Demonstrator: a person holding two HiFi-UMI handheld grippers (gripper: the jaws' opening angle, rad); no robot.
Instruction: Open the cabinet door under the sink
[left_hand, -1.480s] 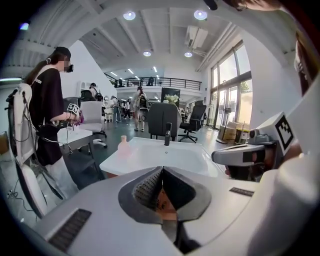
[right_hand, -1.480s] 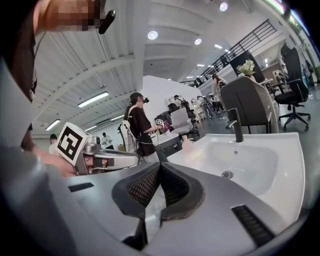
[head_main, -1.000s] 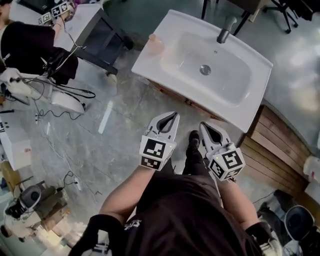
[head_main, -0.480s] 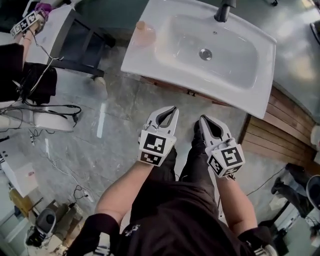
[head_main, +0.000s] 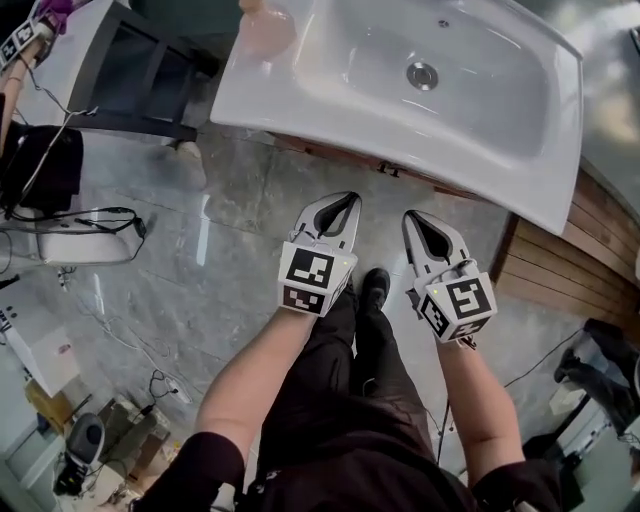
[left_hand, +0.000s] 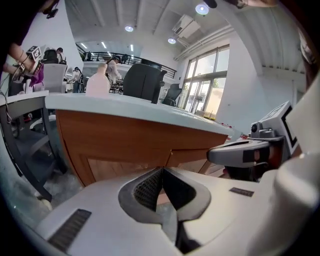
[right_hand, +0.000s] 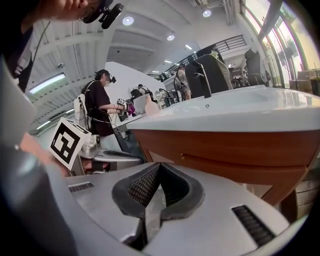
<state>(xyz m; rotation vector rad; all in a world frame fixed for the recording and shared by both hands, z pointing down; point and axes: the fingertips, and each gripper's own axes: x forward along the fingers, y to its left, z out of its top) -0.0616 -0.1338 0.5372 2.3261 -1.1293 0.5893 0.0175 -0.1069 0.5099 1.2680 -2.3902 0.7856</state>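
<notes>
The white sink (head_main: 300, 95) fills the top of the head view, and only a thin brown strip of the wooden cabinet (head_main: 395, 172) shows below its front rim. Seen from the left gripper view, the cabinet front (left_hand: 120, 145) has a seam between two doors, both closed. My left gripper (head_main: 351, 200) and right gripper (head_main: 410, 217) hang side by side a short way in front of the cabinet, apart from it. Both are shut with nothing between the jaws. The left gripper (left_hand: 161, 170) points at the door seam; the right gripper (right_hand: 158, 165) faces the cabinet (right_hand: 225, 150) below the basin rim.
A pinkish bottle (head_main: 265, 28) stands on the sink's left corner. A dark-framed table (head_main: 140, 70) is at the upper left, a white stand with cables (head_main: 70, 240) at the left, and wooden planks (head_main: 565, 265) at the right. My shoe (head_main: 375, 287) rests on the grey floor between the grippers.
Both grippers have sunk lower in front of the cabinet, still shut. The sink has slid toward the top of the head view and looms larger.
</notes>
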